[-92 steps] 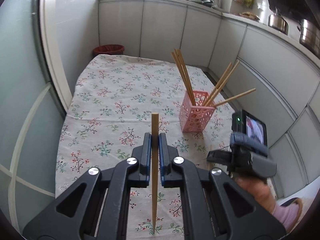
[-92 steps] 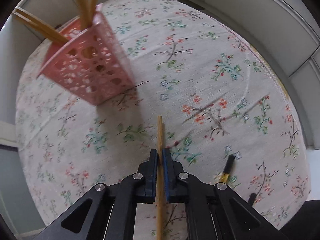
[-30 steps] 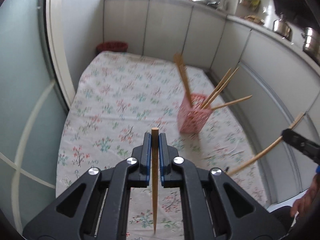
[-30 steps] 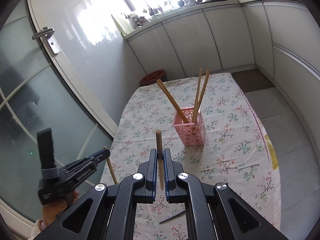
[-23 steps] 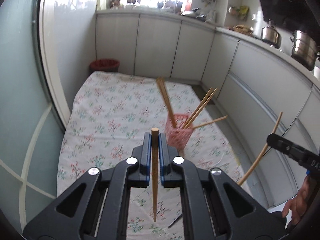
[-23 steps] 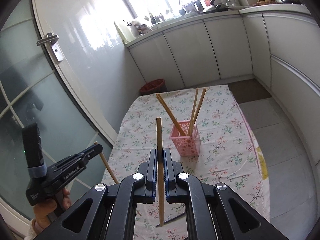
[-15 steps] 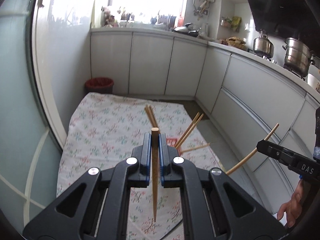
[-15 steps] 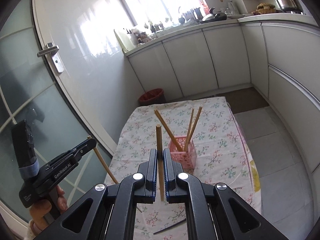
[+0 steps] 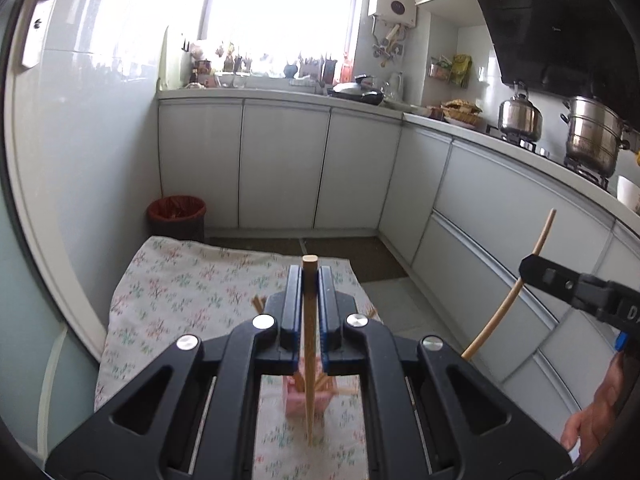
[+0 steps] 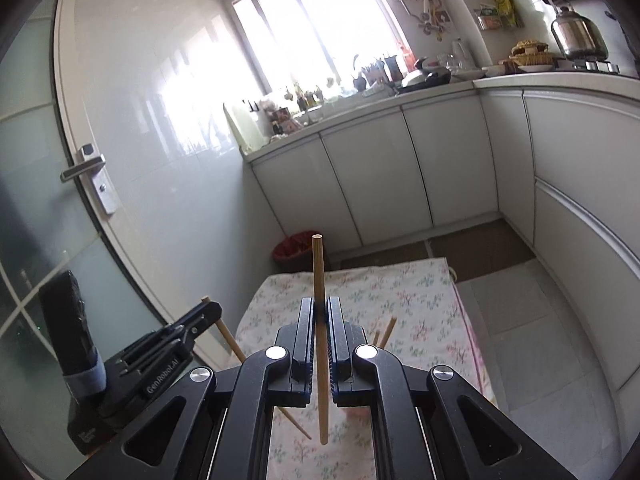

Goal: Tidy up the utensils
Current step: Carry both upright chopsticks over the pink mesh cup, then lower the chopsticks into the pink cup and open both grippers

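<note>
My left gripper (image 9: 310, 280) is shut on a wooden chopstick (image 9: 308, 360) that stands upright between its pads. Beneath it, mostly hidden by the jaws, is the pink basket (image 9: 298, 400) holding several chopsticks. At the right of this view the right gripper (image 9: 532, 270) pinches a second chopstick (image 9: 504, 308). In the right wrist view my right gripper (image 10: 319, 308) is shut on that upright chopstick (image 10: 319, 272). The left gripper (image 10: 210, 314) shows at the lower left with its chopstick (image 10: 232, 346). Tips of the basket's chopsticks (image 10: 387, 330) poke up beside the jaws.
A floral cloth (image 9: 180, 280) covers the low surface under both grippers. A red bin (image 9: 176, 216) stands past its far end against white cabinets (image 9: 280, 168). A glass door (image 10: 48, 240) is at the left, and a counter with pots (image 9: 592, 136) at the right.
Both grippers have risen and tilted up, each still holding its chopstick. The pink basket has dropped from ahead of the jaws to below and behind them.
</note>
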{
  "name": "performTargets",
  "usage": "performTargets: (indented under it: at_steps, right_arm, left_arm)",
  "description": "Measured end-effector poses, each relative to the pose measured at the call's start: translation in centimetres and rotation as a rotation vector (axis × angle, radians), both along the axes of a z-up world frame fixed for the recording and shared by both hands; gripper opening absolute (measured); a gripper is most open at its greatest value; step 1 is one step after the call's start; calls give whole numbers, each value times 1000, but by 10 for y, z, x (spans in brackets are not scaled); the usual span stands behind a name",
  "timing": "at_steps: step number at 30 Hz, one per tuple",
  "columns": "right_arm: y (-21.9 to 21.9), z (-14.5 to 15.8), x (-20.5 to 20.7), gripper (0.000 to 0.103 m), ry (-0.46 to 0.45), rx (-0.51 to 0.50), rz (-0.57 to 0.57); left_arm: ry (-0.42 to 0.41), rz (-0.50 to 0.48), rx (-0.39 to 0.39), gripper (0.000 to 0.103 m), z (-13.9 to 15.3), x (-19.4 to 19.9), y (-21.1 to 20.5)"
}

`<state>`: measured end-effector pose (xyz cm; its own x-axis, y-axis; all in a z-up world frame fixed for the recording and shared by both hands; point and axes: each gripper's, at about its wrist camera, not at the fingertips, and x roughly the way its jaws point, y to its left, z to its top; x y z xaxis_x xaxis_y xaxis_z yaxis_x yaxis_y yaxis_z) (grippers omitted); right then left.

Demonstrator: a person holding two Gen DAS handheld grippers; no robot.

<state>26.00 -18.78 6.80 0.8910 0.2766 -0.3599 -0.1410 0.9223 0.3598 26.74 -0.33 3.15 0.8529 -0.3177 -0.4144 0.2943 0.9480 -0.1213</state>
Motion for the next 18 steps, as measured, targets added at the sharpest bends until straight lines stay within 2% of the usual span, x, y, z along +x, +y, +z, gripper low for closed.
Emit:
performTargets:
  at_steps: [8, 13, 18]
  right_arm:
    - [2, 0, 46, 6, -13, -19, -16]
    - [11, -17, 72, 6, 7, -37, -11]
    - [21, -38, 92, 6, 29, -60, -4]
  left_arm:
    - [-8, 35, -32, 8, -13, 41, -13]
    - [-14, 51, -28, 8, -33, 55, -19]
    - [-8, 26, -84, 9, -58, 50, -3]
